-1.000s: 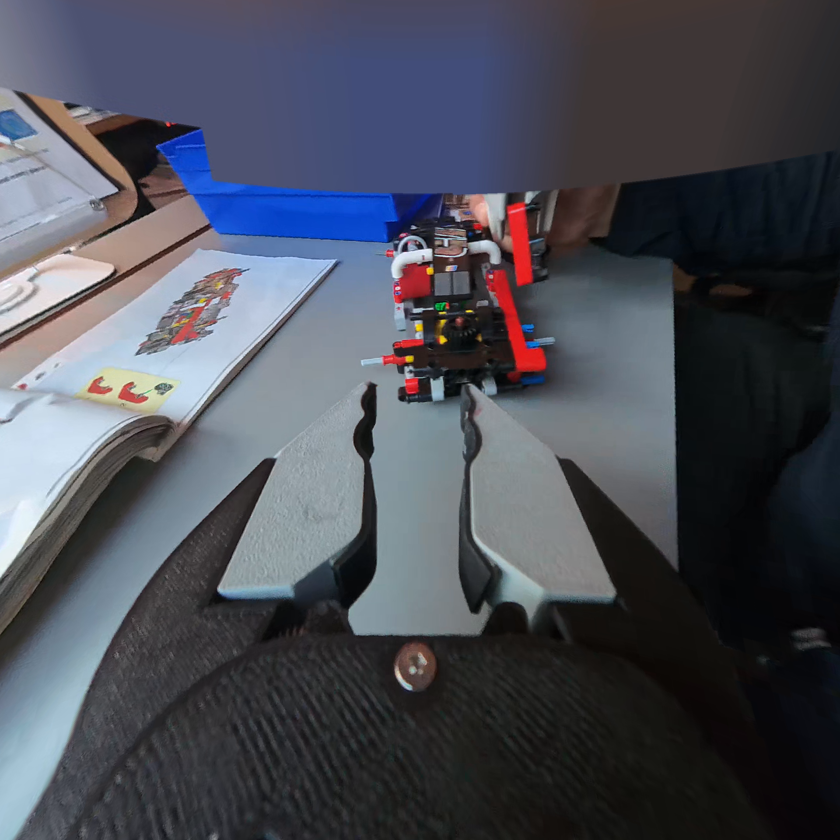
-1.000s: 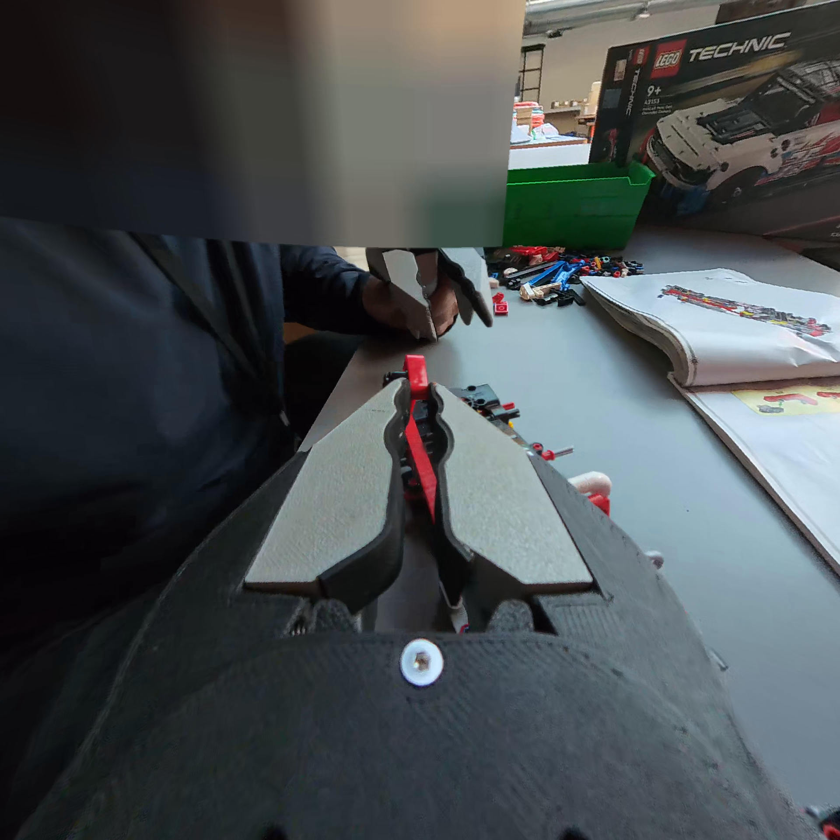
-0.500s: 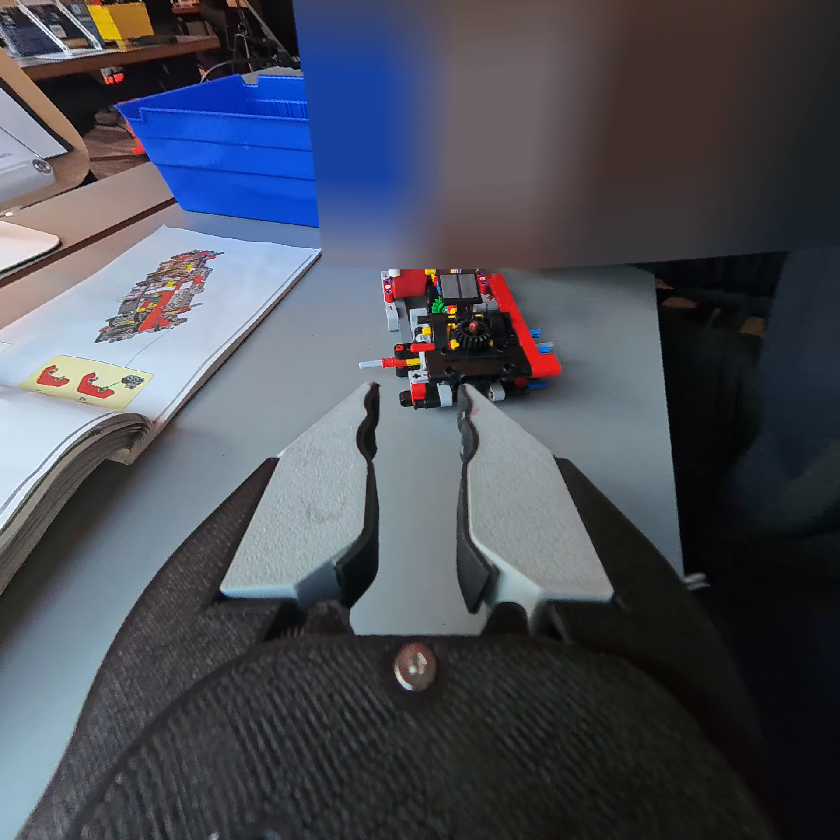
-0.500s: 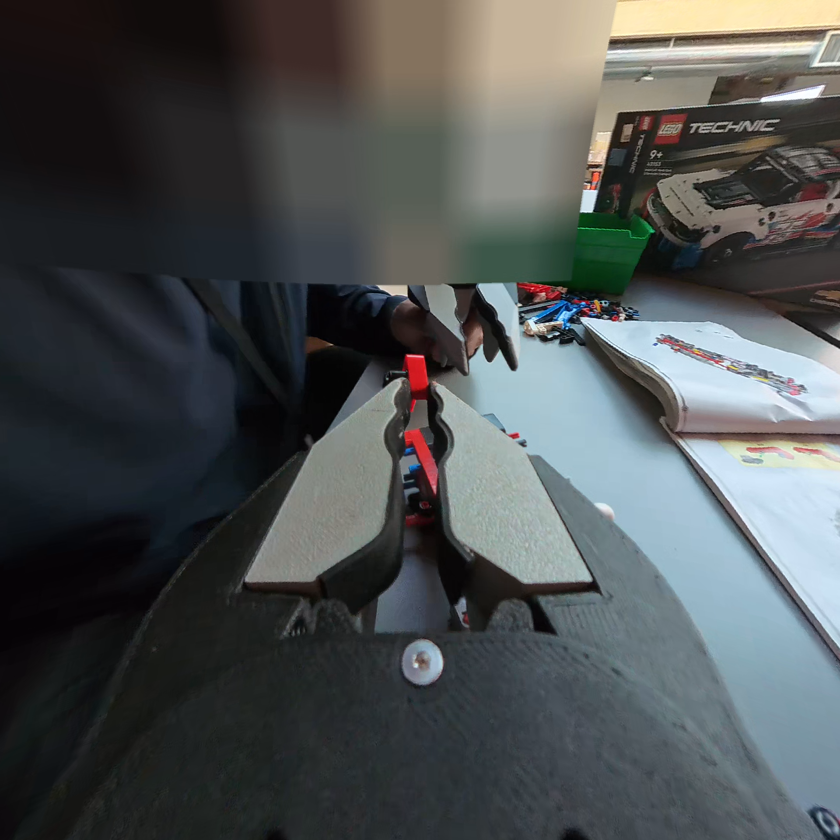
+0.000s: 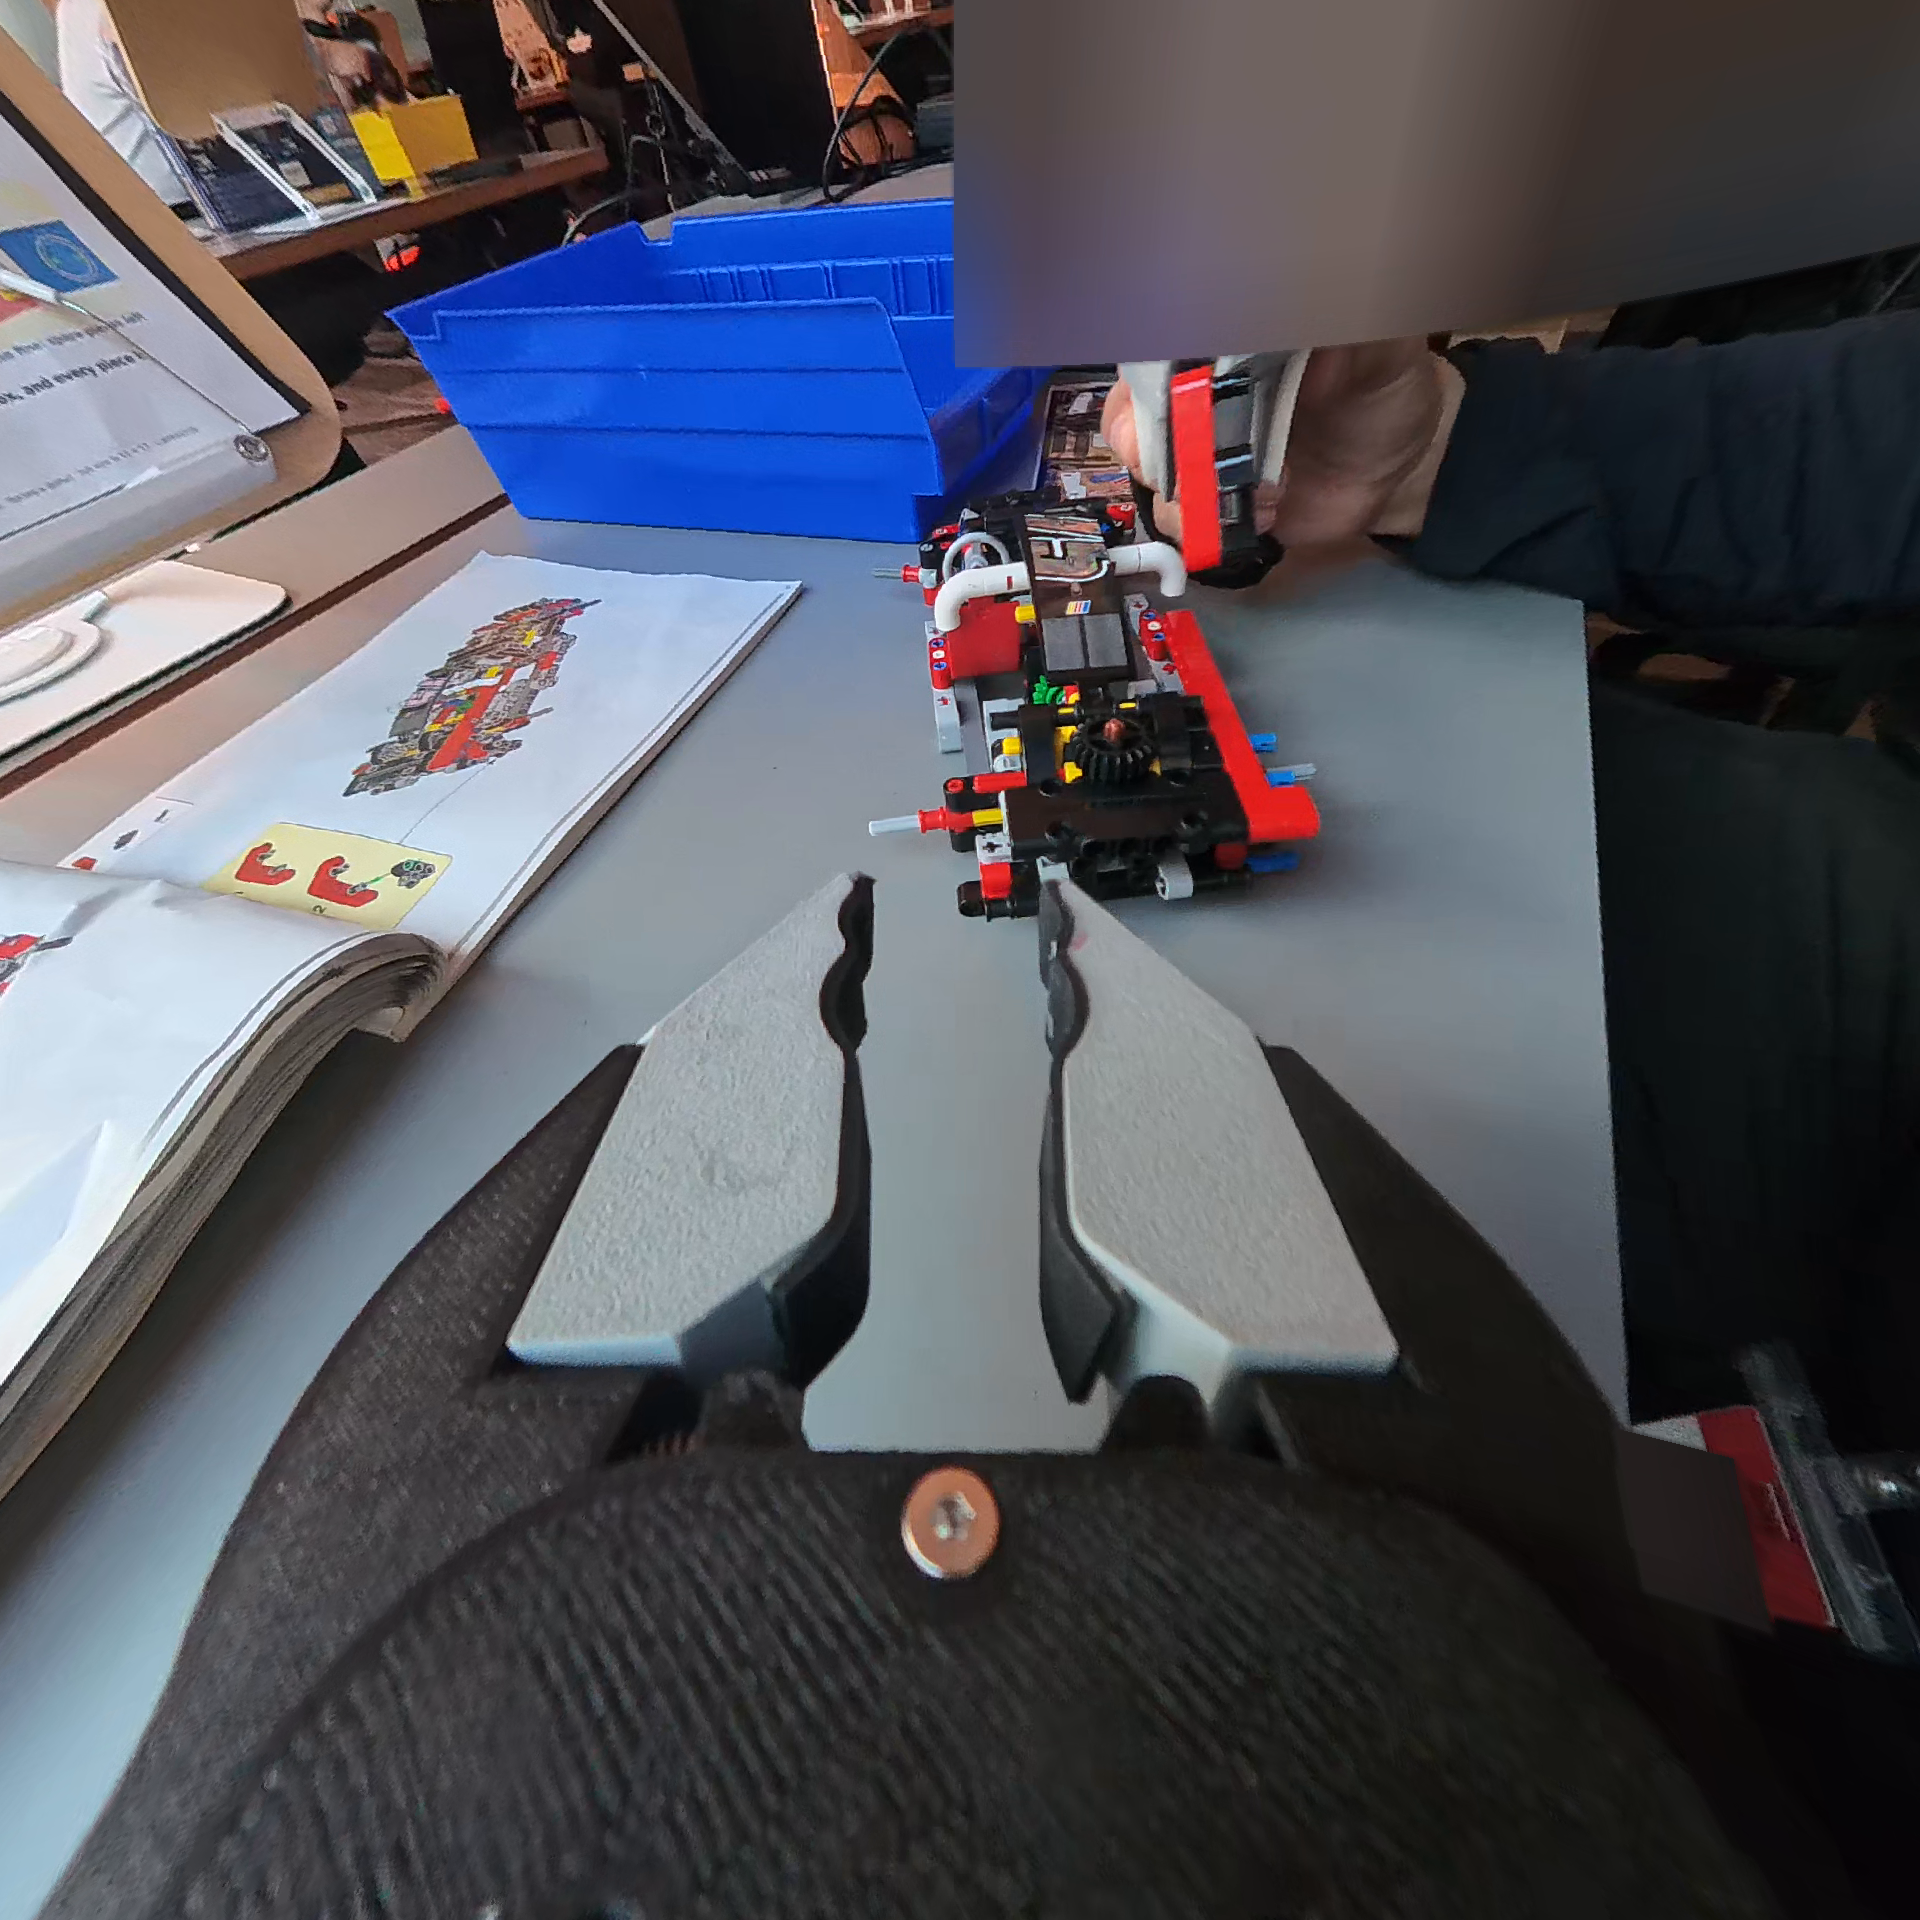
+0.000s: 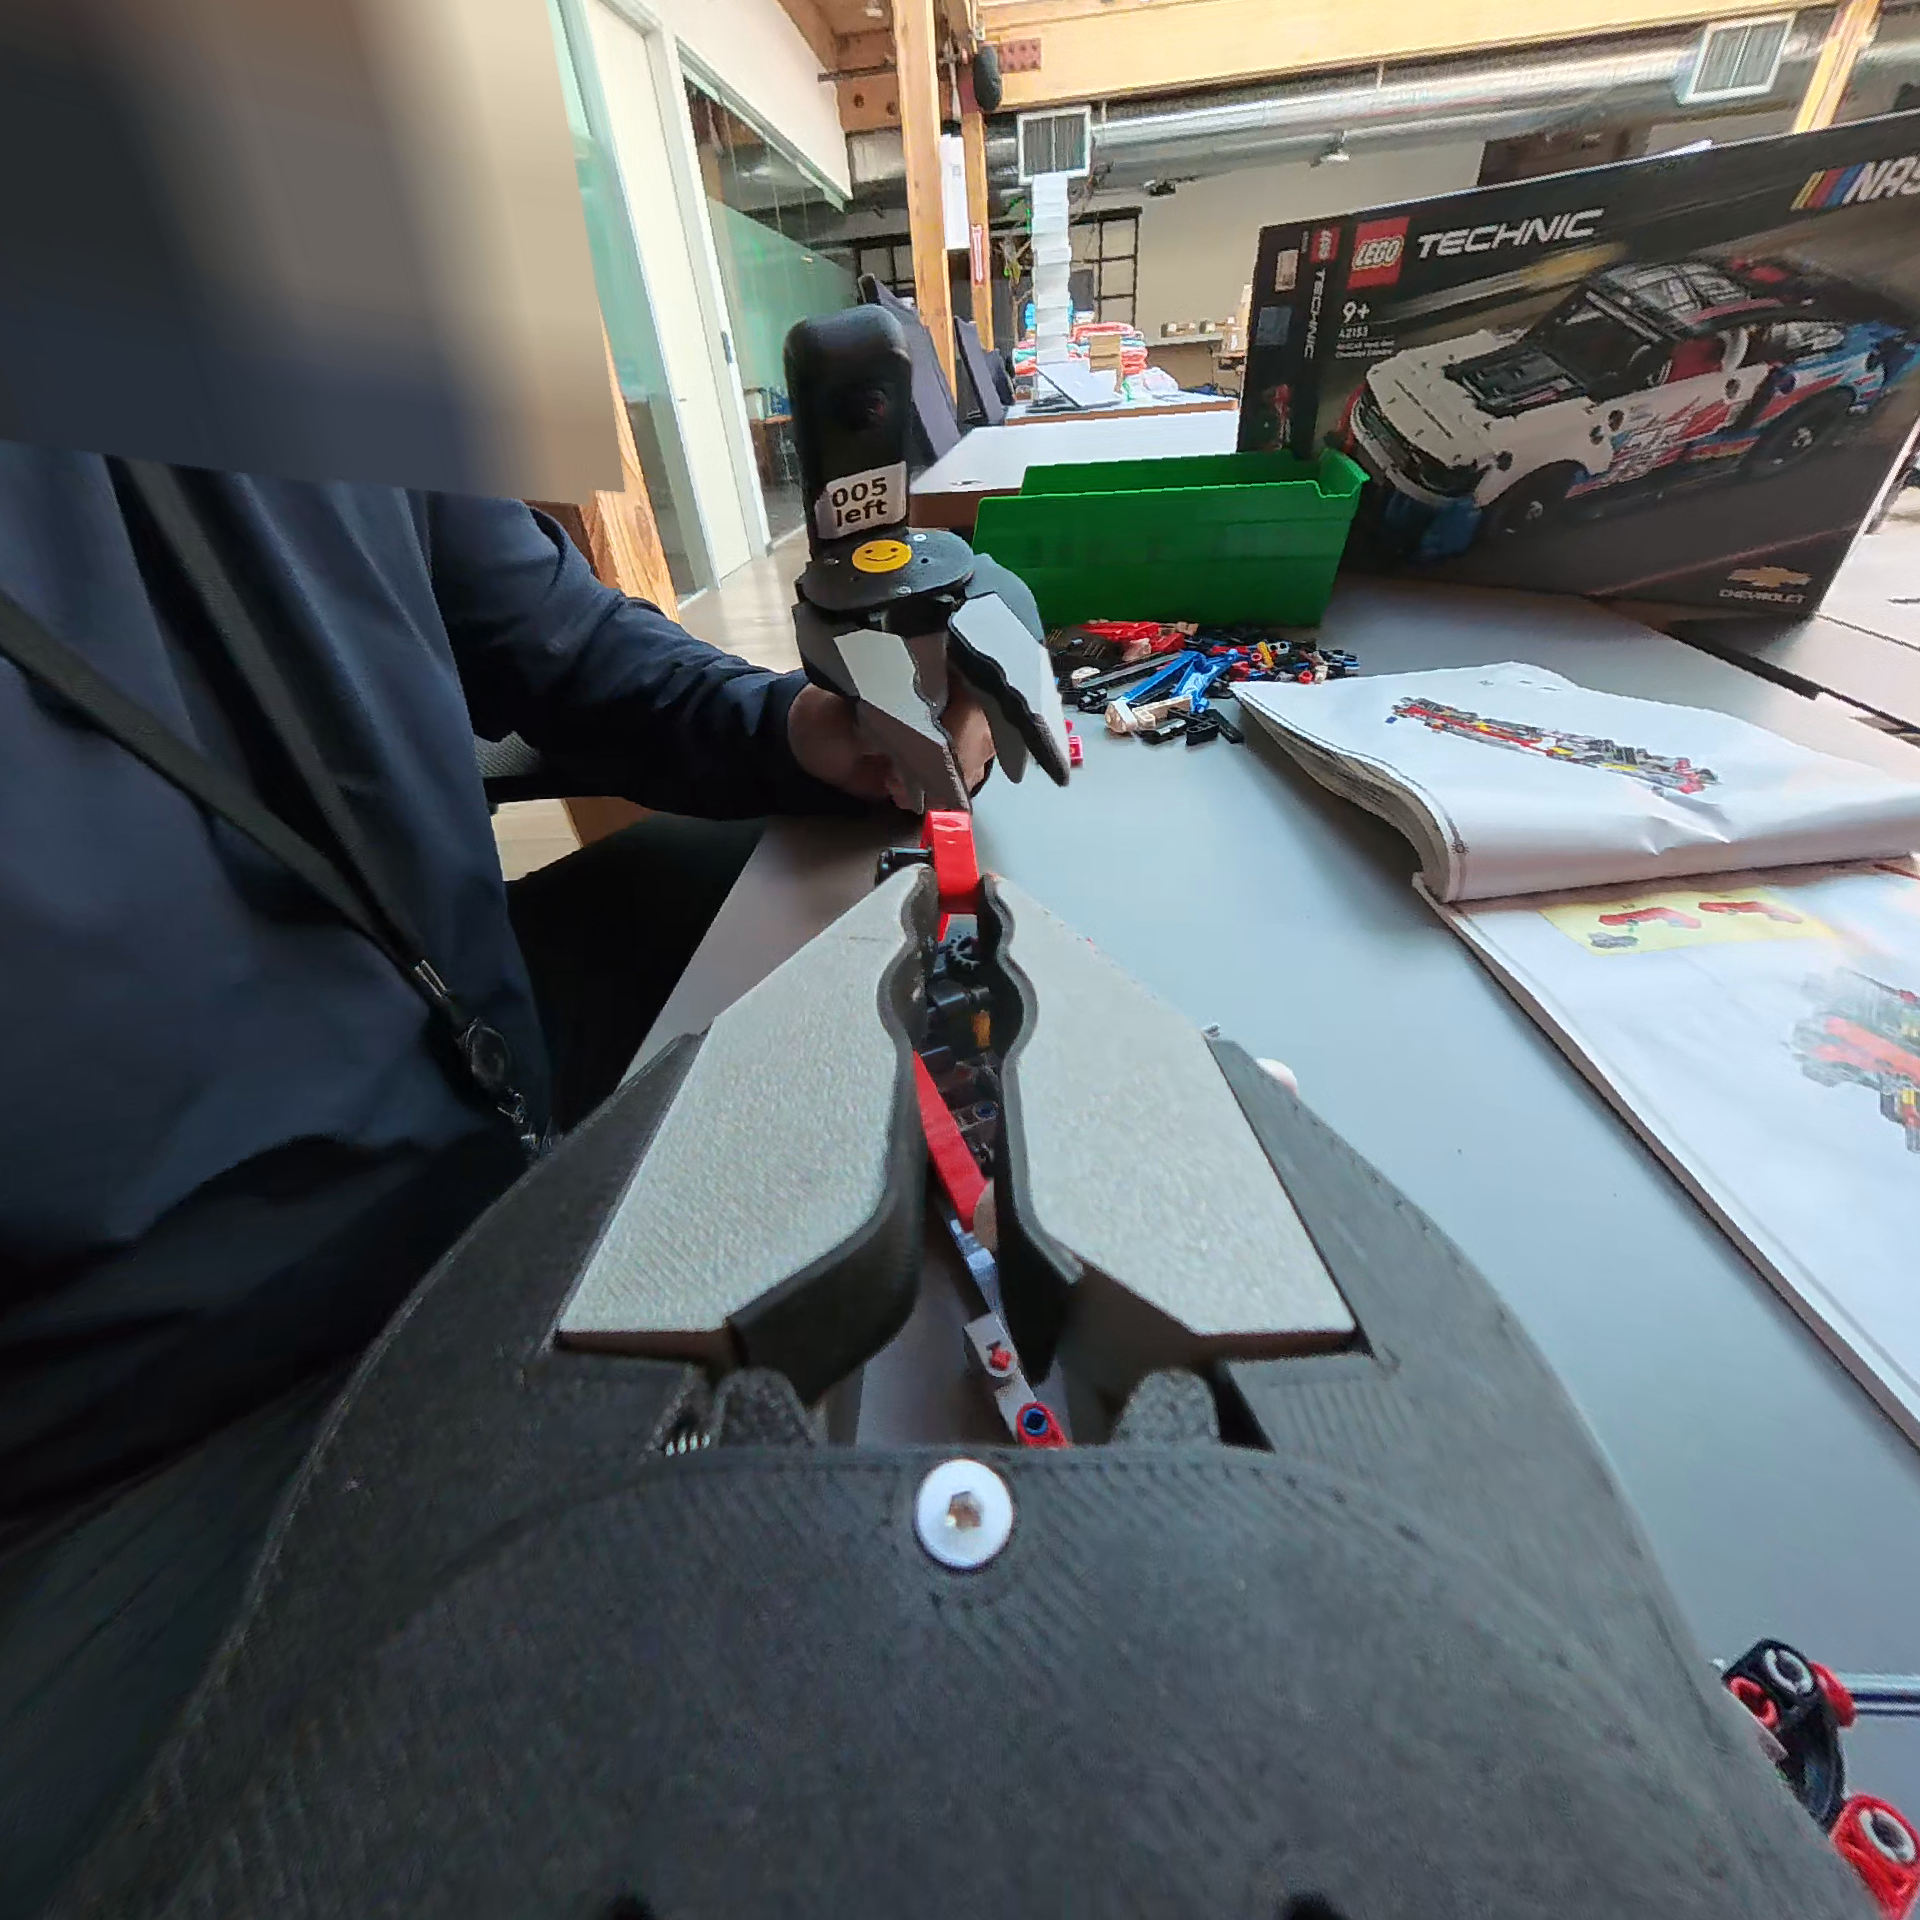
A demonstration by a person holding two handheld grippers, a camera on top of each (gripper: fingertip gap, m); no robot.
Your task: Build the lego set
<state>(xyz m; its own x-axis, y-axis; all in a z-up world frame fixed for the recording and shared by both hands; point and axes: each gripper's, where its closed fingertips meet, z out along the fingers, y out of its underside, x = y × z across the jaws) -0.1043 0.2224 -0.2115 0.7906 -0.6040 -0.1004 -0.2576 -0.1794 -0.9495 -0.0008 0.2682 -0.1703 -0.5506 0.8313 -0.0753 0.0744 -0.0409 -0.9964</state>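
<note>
Pinching a red beam (image 6: 951, 862), right tongs (image 6: 954, 894), left tongs (image 5: 956, 914) parted and bare, blue bin (image 5: 707, 405) only leftward.

Model (image 5: 1101, 727) on table (image 5: 1434, 935); booklet (image 5: 416, 790) left, bin (image 5: 707, 416) behind.

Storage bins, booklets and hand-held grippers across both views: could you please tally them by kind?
Plastic storage bins: 2, blue, green
Open paper instruction booklet: 1
Hand-held grippers: 2, left, right shut on a red beam piece
Total: 5
</note>
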